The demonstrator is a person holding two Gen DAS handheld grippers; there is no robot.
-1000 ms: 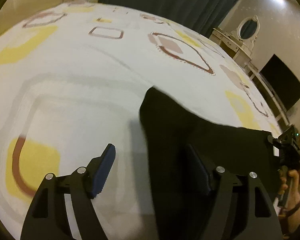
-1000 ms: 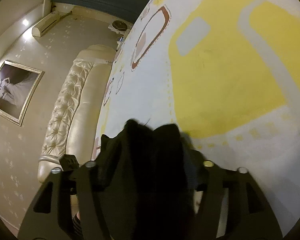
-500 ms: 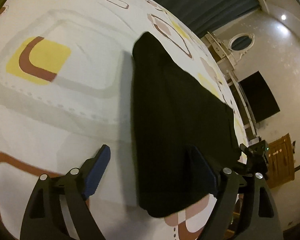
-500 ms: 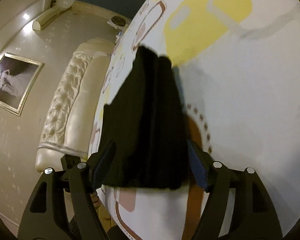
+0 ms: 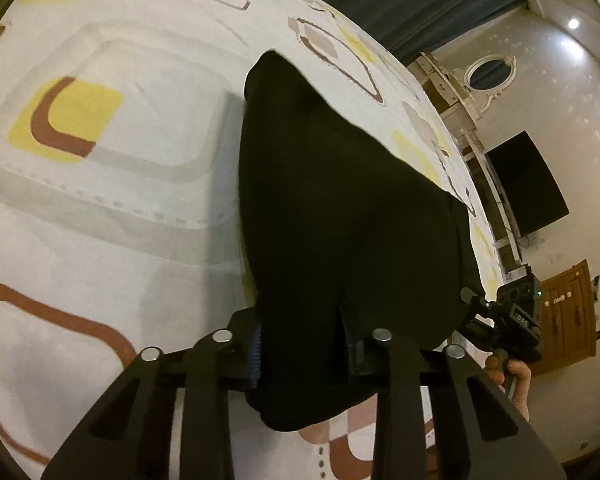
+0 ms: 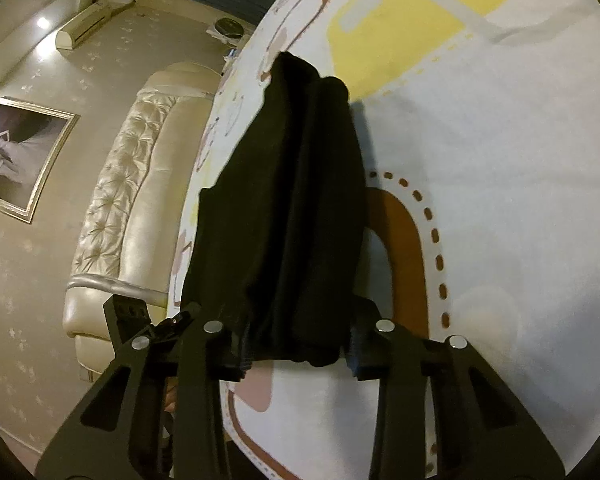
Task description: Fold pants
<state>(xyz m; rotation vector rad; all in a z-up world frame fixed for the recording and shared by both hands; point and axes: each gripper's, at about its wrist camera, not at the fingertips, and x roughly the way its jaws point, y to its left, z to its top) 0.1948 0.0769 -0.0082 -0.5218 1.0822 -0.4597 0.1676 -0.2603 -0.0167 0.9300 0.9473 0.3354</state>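
Black pants (image 5: 340,208) lengthwise away from both grippers' fingers (image 5: 256,354), each pair clamped on near hem

Both wrist views close over pants (image 5: 340,216).

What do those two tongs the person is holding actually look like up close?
Both tongs, left and right, are matte black, built from flat struts with triangular cut-outs and joined by round silver bolts. The fingers carry dark blue ribbed pads. Seen from the left, the right one shows a small green light, and the bare hand gripping its handle.
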